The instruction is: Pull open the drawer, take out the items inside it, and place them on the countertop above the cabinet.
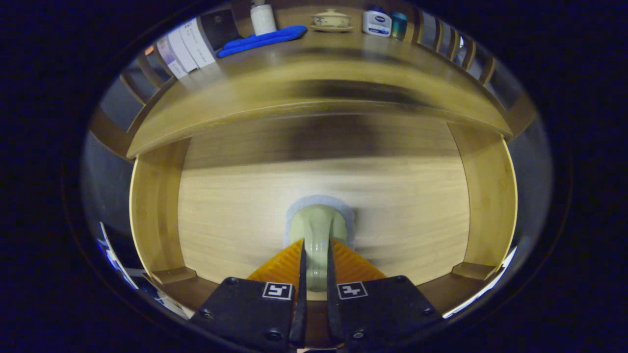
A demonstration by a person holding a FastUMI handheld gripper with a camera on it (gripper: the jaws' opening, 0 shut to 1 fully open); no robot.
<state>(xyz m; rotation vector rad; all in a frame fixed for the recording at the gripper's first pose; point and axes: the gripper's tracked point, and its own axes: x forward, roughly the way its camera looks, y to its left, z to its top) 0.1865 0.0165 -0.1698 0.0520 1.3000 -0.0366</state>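
Both jaws of the gripper (pixel 314 252) are squeezing the pale green handle (pixel 318 228) of the drawer (pixel 255 215), nearly closed on it. It looks like the drawer is only starting to open, so the things inside are hiding. They are waiting to go up on the countertop (pixel 314 83) by the blue cloth (pixel 262 40).

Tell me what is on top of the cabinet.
On the countertop: a blue cloth, white bottle, lidded bowl, white jar, teal container. The drawer front covers the drawer's contents. The gripper jaws clamp the handle.
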